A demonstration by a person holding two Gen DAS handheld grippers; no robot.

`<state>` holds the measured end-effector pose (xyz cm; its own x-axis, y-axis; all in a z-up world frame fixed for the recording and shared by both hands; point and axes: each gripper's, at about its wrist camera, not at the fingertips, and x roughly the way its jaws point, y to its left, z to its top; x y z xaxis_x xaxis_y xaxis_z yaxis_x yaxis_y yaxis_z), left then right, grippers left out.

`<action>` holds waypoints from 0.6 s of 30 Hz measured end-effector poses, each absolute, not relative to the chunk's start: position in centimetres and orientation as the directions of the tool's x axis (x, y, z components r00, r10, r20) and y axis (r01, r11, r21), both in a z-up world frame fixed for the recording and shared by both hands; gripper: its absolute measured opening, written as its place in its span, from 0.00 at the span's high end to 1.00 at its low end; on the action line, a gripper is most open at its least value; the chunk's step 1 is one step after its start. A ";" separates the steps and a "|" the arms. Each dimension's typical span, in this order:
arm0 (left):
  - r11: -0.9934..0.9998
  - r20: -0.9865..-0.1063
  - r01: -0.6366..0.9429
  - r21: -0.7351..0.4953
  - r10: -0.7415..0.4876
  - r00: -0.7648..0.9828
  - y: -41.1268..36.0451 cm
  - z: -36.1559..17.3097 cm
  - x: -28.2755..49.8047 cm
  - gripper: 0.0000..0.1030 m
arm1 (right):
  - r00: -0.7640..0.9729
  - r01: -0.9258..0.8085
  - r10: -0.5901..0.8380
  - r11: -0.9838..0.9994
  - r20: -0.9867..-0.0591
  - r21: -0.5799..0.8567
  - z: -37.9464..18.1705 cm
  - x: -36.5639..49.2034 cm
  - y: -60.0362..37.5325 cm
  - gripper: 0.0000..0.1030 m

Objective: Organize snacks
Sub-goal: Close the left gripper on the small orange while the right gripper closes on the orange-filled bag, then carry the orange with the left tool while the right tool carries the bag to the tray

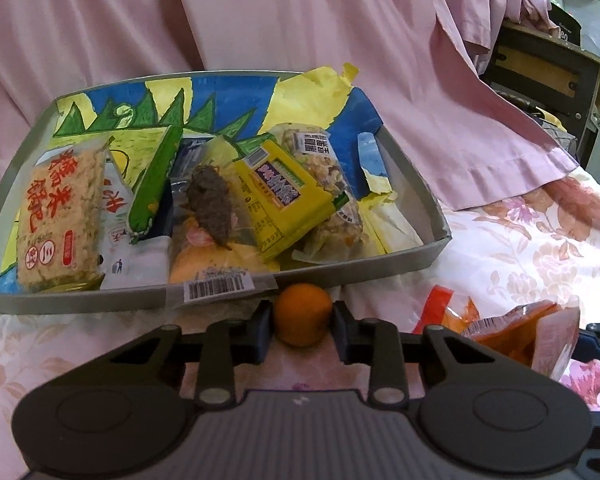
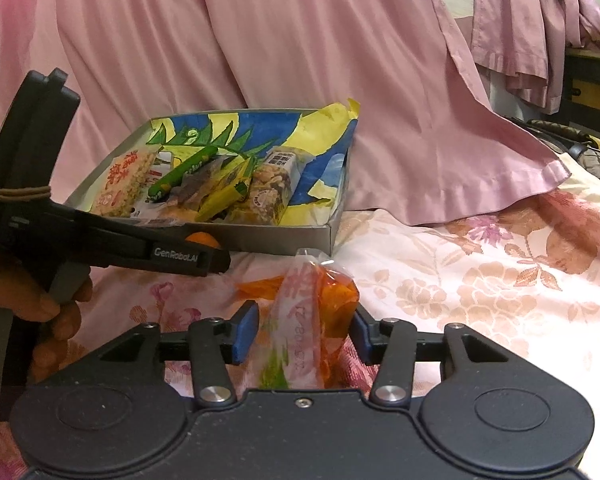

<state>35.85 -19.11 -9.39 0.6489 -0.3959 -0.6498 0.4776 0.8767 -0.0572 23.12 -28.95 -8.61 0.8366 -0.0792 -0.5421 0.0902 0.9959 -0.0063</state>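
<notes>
A grey cardboard box (image 1: 416,184) lined with blue, yellow and green paper holds several packed snacks: a rice cracker pack (image 1: 60,216), a green stick (image 1: 152,184), a yellow pack (image 1: 284,196) and a nut bar (image 1: 324,176). My left gripper (image 1: 302,326) is shut on a small orange fruit (image 1: 303,314) just in front of the box's near wall. In the right wrist view, the box (image 2: 284,236) lies ahead to the left. My right gripper (image 2: 305,332) has its jaws around an orange and clear snack bag (image 2: 316,312), with gaps at both pads.
Everything lies on a floral bedsheet (image 2: 480,280). A pink cloth (image 2: 300,60) hangs behind the box. The left gripper's body (image 2: 112,244) and the hand holding it cross the left of the right wrist view. Dark furniture (image 1: 548,76) stands at the far right.
</notes>
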 end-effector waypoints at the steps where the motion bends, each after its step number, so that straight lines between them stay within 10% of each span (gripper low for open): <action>1: 0.875 -0.651 0.481 -0.056 -0.397 0.647 -19.0 -9.3 35.7 0.67 | 0.837 0.089 -0.081 0.996 -0.541 -0.011 -8.6 23.2 -28.9 0.49; 18: 0.856 -0.655 0.514 -0.054 -0.419 0.629 -16.1 -8.6 32.0 0.67 | 0.837 0.077 -0.123 0.991 -0.534 -0.107 -8.9 23.0 -27.5 0.51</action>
